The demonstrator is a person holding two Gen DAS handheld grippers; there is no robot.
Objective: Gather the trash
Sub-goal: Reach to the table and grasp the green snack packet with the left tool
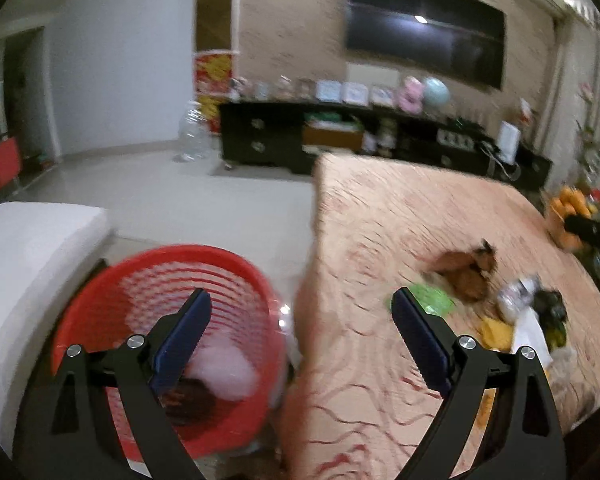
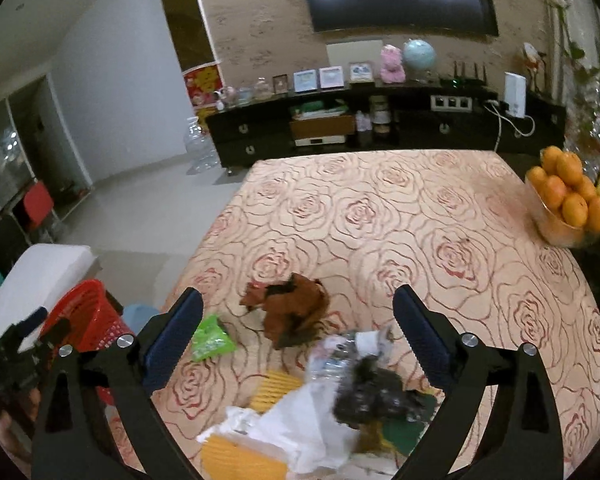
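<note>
A red mesh basket (image 1: 160, 320) stands on the floor left of the table, with white and dark trash inside. My left gripper (image 1: 302, 304) is open and empty, one finger over the basket and the other over the table's edge. Trash lies on the rose-patterned tablecloth (image 2: 380, 208): a brown crumpled wad (image 2: 296, 312), a green wrapper (image 2: 210, 338), a crushed clear bottle (image 2: 340, 356), a black bag (image 2: 376, 396), white paper (image 2: 296, 428) and yellow corrugated pieces (image 2: 276, 390). My right gripper (image 2: 298, 300) is open above this pile and holds nothing.
A bowl of oranges (image 2: 568, 200) sits at the table's right edge. A white cushioned seat (image 1: 28, 260) stands left of the basket. Beyond the table are a black TV cabinet (image 2: 340, 128) and pale floor (image 1: 180, 200). The left wrist view is blurred.
</note>
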